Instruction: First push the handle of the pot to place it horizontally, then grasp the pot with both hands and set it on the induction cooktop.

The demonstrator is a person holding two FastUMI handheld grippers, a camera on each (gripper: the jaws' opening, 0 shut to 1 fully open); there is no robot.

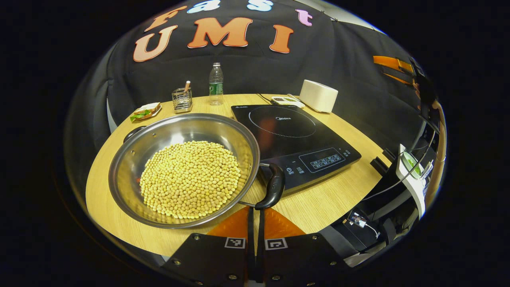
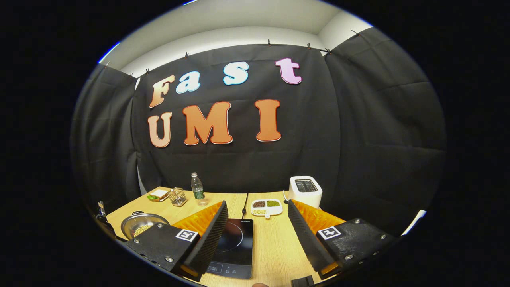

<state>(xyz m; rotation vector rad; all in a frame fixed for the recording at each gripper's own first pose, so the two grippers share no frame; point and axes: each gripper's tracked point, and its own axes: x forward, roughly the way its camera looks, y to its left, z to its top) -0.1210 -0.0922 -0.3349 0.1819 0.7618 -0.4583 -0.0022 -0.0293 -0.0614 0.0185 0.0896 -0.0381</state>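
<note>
Now, pot: the shiny pot [image 1: 183, 169] sits on the near left of the wooden table [image 1: 330, 199], just left of the induction cooktop [image 1: 295, 143], not on it. It is full of yellow beans [image 1: 190, 179].
Pot handles: the black handle [image 1: 274, 186] on the right side curves over the cooktop's near left corner. A second handle [image 1: 133, 133] peeks out on the far left, mostly hidden by the rim.
Left gripper: the left gripper [image 1: 255, 223] is just near the black handle. Its two fingers are pressed together with only a thin slit between them, and they hold nothing.
Right gripper: the right gripper [image 2: 257, 231] hangs above the cooktop with its fingers spread wide, holding nothing.
Open room: bare wood lies near and right of the cooktop. The cooktop's top is bare.
Edges: the pot's near rim comes close to the table's near edge.
Far things: a sandwich plate [image 1: 145, 111], a wire holder [image 1: 182, 99], a water bottle [image 1: 216, 84] and a white toaster [image 1: 318, 95] stand along the far side, well apart from the pot.
Hard to see: a small white tray [image 2: 266, 207] holds bits of food too small to tell.
</note>
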